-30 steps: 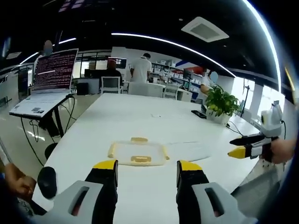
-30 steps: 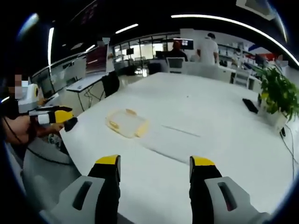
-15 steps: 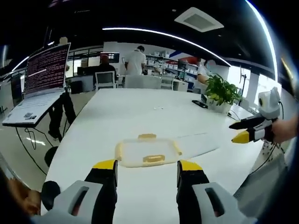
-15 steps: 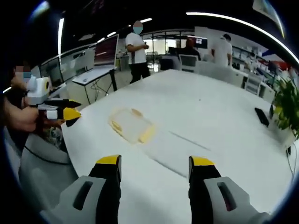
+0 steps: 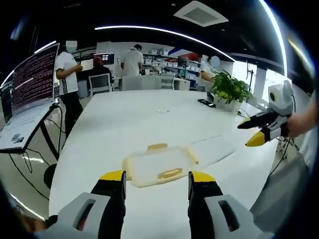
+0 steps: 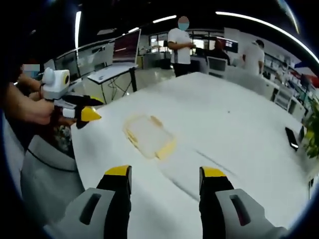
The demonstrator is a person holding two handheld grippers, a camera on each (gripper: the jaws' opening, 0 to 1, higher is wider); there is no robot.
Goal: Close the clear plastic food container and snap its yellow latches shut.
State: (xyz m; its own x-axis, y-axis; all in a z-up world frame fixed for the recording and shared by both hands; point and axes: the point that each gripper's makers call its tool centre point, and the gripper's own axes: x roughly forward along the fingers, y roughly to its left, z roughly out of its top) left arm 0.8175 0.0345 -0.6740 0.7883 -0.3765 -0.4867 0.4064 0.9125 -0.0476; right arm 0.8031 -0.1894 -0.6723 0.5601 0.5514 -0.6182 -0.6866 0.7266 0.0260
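Clear container (image 5: 158, 167) near table (image 5: 129, 119) edge, both tools apart.

Clear container (image 5: 158, 166) (image 6: 148, 135) flat on white table (yellow latches (image 5: 170, 174) at its edges)

Light source: long ceiling light strips (image 5: 164, 34) arc above me, and daylight comes through the windows (image 5: 266, 82) behind the potted plant (image 5: 227, 90).
Brightness: the white table (image 5: 129, 124) is bright and nearly washed out; the ceiling around the strips is dark.
Shadows: soft and faint on the table.
Glare: a pale sheen on the table top beside the clear container (image 5: 158, 167).
Distortion: I see straight lines bow strongly toward the edges.
Focus: far people look soft in my right gripper view.
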